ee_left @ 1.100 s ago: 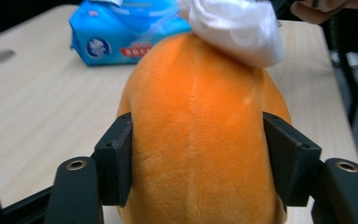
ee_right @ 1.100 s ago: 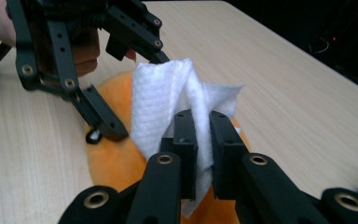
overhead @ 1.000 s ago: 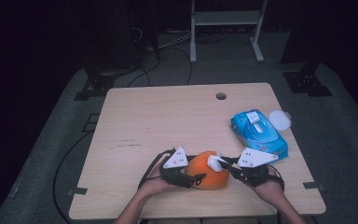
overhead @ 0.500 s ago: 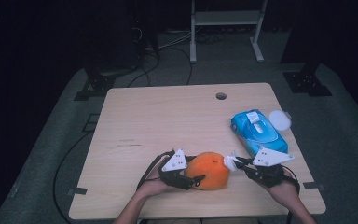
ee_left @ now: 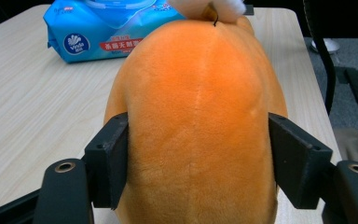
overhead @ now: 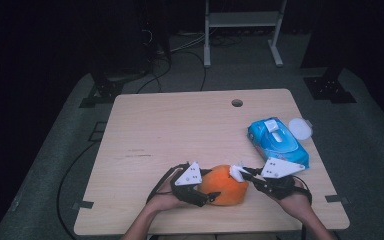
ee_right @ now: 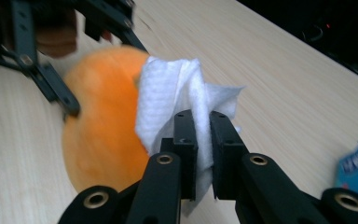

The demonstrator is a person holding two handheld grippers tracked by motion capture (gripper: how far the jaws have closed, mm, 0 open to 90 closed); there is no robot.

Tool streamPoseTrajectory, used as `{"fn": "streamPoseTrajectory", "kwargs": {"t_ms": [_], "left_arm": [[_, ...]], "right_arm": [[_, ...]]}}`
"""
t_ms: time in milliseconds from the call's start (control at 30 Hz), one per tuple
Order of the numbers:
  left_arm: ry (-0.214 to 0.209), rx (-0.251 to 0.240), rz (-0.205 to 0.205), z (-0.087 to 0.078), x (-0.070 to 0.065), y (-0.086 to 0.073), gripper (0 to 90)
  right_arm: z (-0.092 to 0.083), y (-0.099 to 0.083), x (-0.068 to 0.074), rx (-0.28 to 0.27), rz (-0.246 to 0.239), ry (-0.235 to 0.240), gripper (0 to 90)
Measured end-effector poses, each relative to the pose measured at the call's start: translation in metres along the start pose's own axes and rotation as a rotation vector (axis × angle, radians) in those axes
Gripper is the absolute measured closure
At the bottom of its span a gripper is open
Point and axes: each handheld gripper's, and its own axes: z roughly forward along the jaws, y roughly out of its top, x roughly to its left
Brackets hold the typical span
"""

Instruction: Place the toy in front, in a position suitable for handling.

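Observation:
An orange plush toy lies near the table's front edge. My left gripper holds it from the left. In the left gripper view the two pads touch the flanks of the plush. Those jaws have just been opening, with the toy still between them. My right gripper comes in from the right, shut on a crumpled white wipe. In the right gripper view the wipe sticks up out of the right gripper and rests against the plush.
A blue pack of wet wipes lies at the right of the wooden table, with a round white lid beside it. There is a small hole near the table's far edge. Dark floor, cables and a stand lie beyond.
The right gripper has slid the wipe a little to the right over the toy's upper right side. The left hand and the toy stay where they were.

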Motion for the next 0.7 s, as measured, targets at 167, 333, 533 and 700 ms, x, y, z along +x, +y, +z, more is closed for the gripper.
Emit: {"fn": "streamPoseTrajectory", "kwargs": {"t_ms": [167,333,533,700], "left_arm": [[-0.011,-0.006,-0.074,-0.001,0.004,-0.001,22.9],[0.010,0.004,-0.023,0.004,-0.002,0.008,27.0],[0.023,0.021,0.013,0.005,-0.007,0.012,27.4],[-0.006,0.009,-0.077,0.001,0.002,0.009,16.2]], "right_arm": [[-0.009,-0.018,-0.006,0.033,0.040,-0.009,81.7],[-0.010,-0.012,-0.003,0.021,0.026,0.000,81.7],[-0.002,0.006,0.003,-0.018,-0.002,0.023,81.7],[0.002,0.005,0.003,-0.032,0.016,0.047,81.7]]}}
